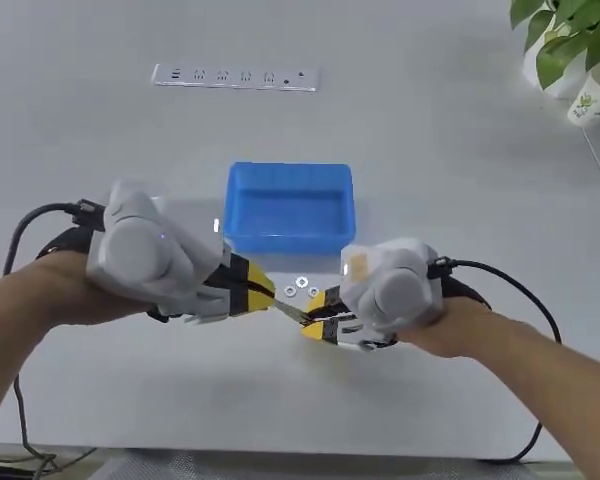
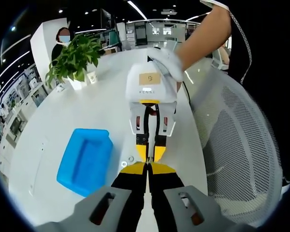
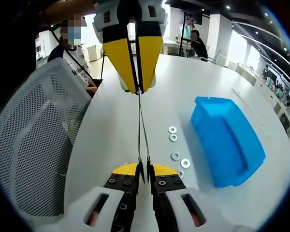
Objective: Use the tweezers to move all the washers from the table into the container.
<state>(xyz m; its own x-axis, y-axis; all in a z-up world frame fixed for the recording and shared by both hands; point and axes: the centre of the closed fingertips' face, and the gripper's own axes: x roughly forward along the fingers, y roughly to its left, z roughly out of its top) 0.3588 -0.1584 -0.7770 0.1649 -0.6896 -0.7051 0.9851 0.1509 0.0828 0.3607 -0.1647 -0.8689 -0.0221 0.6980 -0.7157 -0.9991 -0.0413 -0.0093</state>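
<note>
One pair of tweezers lay lengthwise between the two grippers. The left gripper and the right gripper each pinched one end in narrowed fingers, just above the table. Loose washers sat beside the tweezers, near the blue container.

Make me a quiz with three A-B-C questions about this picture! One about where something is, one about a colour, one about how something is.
1. Where are the washers? A on the floor; B on the table beside the container; C on a shelf.
2. What colour is the container? A blue; B red; C green.
3. How are the jaws? A both wide open; B one open, one shut; C both shut on the tweezers.
Answers: 1B, they lie by its wall. 2A, blue walls. 3C, left gripper and right gripper each pinch an end.
</note>
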